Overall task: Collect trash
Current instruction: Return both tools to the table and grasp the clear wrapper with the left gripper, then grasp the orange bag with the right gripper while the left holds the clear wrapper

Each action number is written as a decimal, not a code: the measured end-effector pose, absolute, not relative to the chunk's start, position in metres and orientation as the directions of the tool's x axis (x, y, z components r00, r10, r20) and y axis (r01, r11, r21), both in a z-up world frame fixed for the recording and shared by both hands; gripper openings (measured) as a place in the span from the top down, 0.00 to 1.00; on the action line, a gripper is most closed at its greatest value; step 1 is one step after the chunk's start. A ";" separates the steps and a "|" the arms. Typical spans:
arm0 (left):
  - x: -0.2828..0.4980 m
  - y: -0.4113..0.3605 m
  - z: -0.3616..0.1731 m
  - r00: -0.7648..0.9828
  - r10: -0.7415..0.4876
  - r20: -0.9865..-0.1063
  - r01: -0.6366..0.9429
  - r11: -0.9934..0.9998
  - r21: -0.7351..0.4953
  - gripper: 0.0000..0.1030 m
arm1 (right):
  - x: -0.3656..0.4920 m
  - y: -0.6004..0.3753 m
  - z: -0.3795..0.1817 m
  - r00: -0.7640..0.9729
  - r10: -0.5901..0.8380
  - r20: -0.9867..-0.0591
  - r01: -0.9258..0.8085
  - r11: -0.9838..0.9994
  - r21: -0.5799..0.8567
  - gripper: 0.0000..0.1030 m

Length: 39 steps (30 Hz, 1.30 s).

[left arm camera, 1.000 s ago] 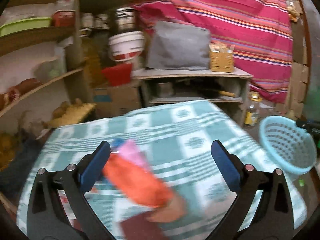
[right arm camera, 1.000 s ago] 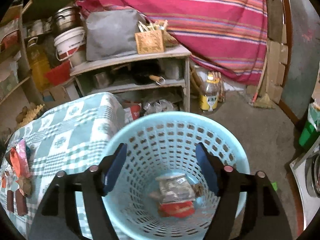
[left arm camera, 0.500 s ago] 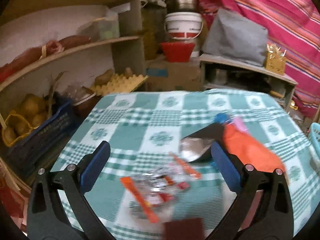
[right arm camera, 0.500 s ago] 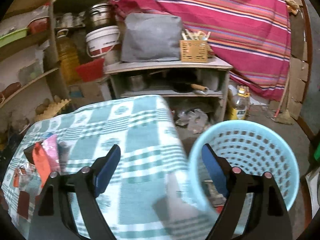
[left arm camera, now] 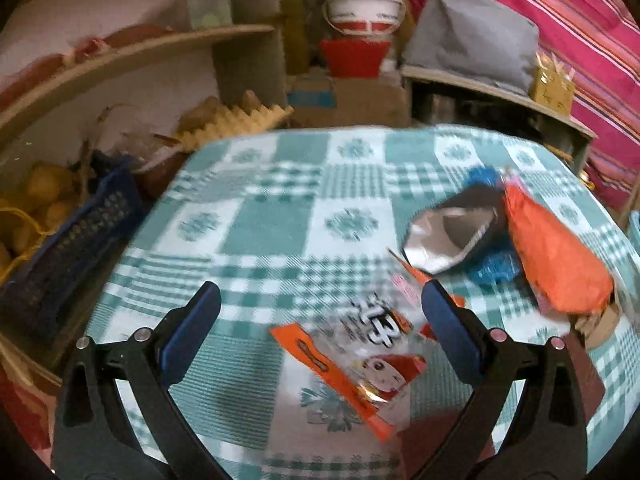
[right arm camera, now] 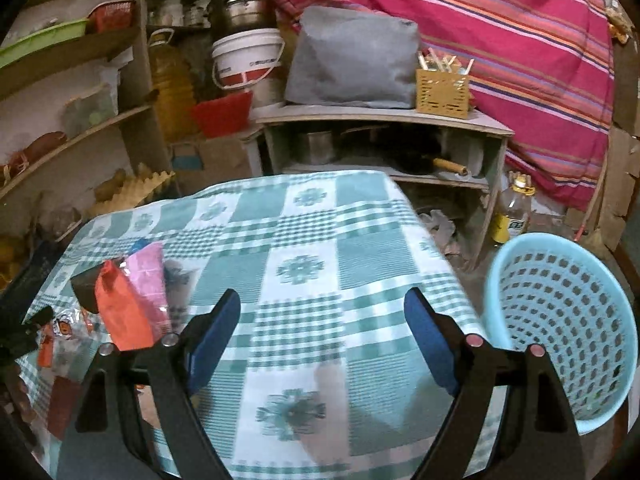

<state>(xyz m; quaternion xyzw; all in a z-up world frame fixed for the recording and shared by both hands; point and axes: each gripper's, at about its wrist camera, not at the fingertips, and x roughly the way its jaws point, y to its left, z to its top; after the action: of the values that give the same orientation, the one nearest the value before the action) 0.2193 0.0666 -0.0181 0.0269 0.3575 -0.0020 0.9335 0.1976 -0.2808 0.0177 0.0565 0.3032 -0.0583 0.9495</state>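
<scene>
Presently, both grippers stand released over the checked counter (right arm camera: pixel 304 240). The left gripper (left arm camera: pixel 320 312) hovers, jaws wide and empty, above a clear snack wrapper (left arm camera: pixel 360 364); a silver-lined wrapper (left arm camera: pixel 444 240) and an orange packet (left arm camera: pixel 556 260) lie further right. The right gripper (right arm camera: pixel 322 320) holds nothing. The blue basket (right arm camera: pixel 568 328) stands beside the counter's right edge.
</scene>
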 end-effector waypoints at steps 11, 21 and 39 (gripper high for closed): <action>0.230 0.062 -0.040 0.663 -0.084 -0.744 0.089 0.995 -0.033 0.54 | 0.202 -0.254 0.013 0.803 -0.041 -0.594 0.083 0.996 0.043 0.20; 0.219 0.066 -0.020 0.728 -0.044 -0.684 0.069 0.998 0.009 0.65 | 0.202 -0.225 0.012 0.800 0.020 -0.600 -0.001 1.000 0.031 0.20; 0.207 0.090 0.006 0.805 0.056 -0.590 -0.027 0.998 0.058 0.66 | 0.223 -0.155 -0.012 0.736 0.066 -0.674 -0.147 0.987 -0.063 0.21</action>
<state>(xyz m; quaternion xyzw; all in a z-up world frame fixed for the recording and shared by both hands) 0.2066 0.0897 0.0056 0.0233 0.3113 0.0220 0.9498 0.2232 -0.1547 -0.0121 -0.0558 0.3587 0.0573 0.9300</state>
